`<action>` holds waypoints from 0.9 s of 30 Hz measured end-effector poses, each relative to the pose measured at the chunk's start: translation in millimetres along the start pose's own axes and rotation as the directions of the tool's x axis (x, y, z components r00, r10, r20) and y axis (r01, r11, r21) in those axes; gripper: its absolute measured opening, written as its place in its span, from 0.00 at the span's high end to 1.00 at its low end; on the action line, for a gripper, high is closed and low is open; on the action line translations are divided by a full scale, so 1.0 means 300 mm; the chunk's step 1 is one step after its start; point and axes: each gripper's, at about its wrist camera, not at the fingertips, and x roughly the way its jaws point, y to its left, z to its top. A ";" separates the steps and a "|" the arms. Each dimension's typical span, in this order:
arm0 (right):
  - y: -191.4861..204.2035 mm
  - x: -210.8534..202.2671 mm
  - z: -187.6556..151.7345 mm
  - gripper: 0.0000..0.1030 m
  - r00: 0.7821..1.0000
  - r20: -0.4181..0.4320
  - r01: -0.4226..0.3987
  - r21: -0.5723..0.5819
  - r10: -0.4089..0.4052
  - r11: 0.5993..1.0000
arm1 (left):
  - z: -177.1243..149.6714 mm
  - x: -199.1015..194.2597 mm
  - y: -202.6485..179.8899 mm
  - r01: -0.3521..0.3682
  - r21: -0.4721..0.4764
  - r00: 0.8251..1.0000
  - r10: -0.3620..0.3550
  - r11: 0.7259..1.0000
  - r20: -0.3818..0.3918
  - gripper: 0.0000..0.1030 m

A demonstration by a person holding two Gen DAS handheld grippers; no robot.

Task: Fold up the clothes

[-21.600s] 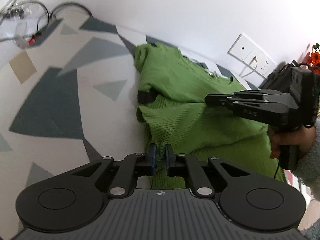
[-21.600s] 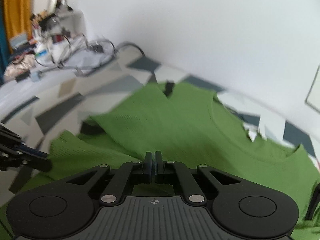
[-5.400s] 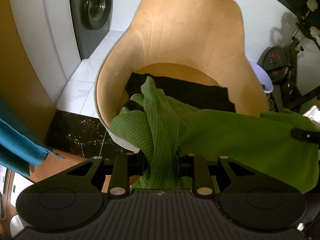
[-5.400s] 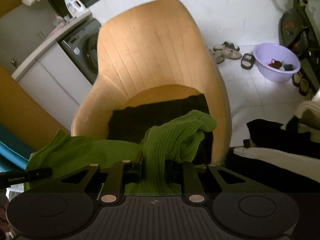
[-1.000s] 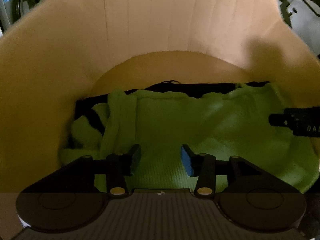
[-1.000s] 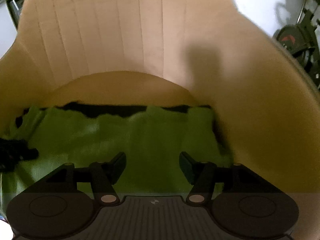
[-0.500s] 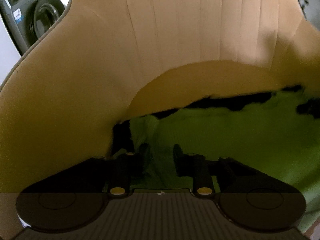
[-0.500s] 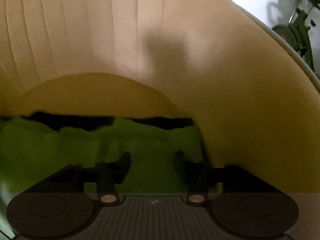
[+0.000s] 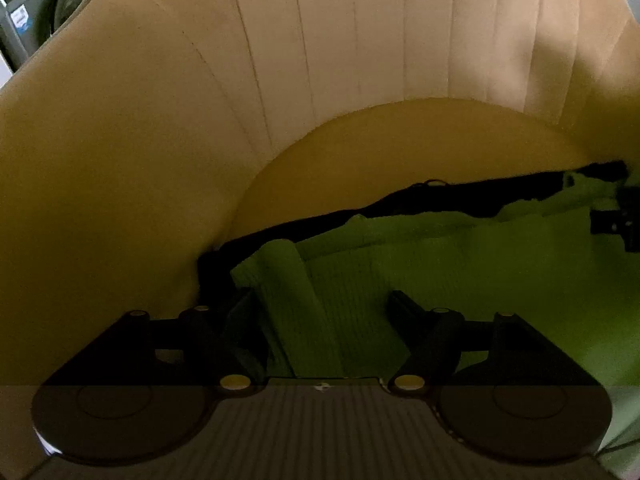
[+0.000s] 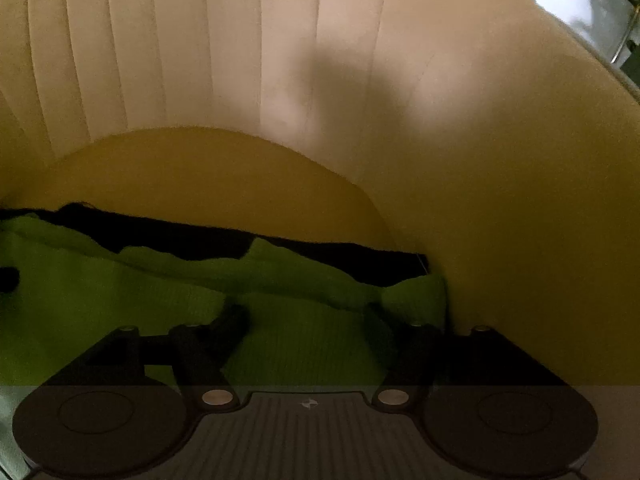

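Note:
A folded green ribbed sweater (image 9: pixel 460 264) lies on the seat of a tan padded chair (image 9: pixel 320 60), on top of a black garment (image 9: pixel 440 200) whose edge shows behind it. My left gripper (image 9: pixel 324 300) is open low over the sweater's left end, its fingers spread to either side of a rolled fold. My right gripper (image 10: pixel 306 314) is open over the sweater (image 10: pixel 120 292) near its right end, close to the chair's side wall. The black garment (image 10: pixel 340 252) peeks out behind there too. The right gripper's tip (image 9: pixel 616 220) shows at the left wrist view's right edge.
The chair's (image 10: pixel 240 60) curved back and sides close in tightly around both grippers. A washing machine (image 9: pixel 52 12) shows past the chair's upper left edge. Bright floor (image 10: pixel 576 0) is visible past the upper right edge.
Both grippers' fingers have spread wider than half a second ago. Both views have shifted slightly over the sweater, which lies still on the seat, released since 5.4 s ago.

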 end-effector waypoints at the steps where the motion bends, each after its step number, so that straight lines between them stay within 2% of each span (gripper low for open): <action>1: -0.001 -0.026 0.003 0.30 1.000 0.010 -0.009 0.019 0.009 1.000 | 0.005 -0.012 -0.006 -0.006 -0.004 1.000 0.006 1.000 0.000 0.26; 2: -0.003 -0.053 0.006 0.24 1.000 0.019 -0.018 0.037 0.017 0.999 | 0.009 -0.026 -0.013 -0.012 -0.008 1.000 0.012 1.000 0.001 0.25; 4: -0.001 -0.113 0.013 0.15 0.999 0.040 -0.039 0.068 0.036 0.997 | 0.013 -0.076 -0.019 -0.020 -0.032 1.000 0.020 0.999 0.011 0.15; 6: 0.015 -0.195 0.022 0.01 0.996 0.074 -0.056 0.081 0.050 0.995 | 0.020 -0.142 -0.035 -0.023 -0.059 0.999 0.024 0.998 0.022 0.10; 9: 0.037 -0.339 0.025 0.01 0.989 0.138 -0.058 0.072 0.047 0.996 | 0.031 -0.258 -0.066 -0.013 -0.096 1.000 0.015 0.995 0.024 0.10; 12: 0.021 -0.503 0.017 0.01 0.986 0.158 -0.069 0.085 0.054 0.994 | 0.036 -0.392 -0.090 -0.004 -0.121 1.000 0.007 0.993 0.031 0.06; 16: -0.008 -0.724 0.003 0.01 0.981 0.182 -0.081 0.107 0.061 0.991 | 0.045 -0.561 -0.148 -0.017 -0.108 0.998 0.023 0.994 0.057 0.02; 20: -0.037 -0.945 -0.011 0.01 0.976 0.206 -0.095 0.128 0.067 0.987 | 0.030 -0.731 -0.215 -0.001 -0.092 0.997 0.009 0.996 0.080 0.02; 25: -0.120 -1.203 -0.086 0.01 0.982 0.147 -0.152 0.220 0.121 0.964 | -0.041 -0.955 -0.307 -0.003 -0.061 0.993 0.010 0.998 0.115 0.01; 27: -0.139 -1.303 -0.117 0.01 0.979 0.132 -0.183 0.216 0.157 0.959 | -0.070 -1.046 -0.334 -0.004 -0.068 0.994 0.012 0.998 0.113 0.01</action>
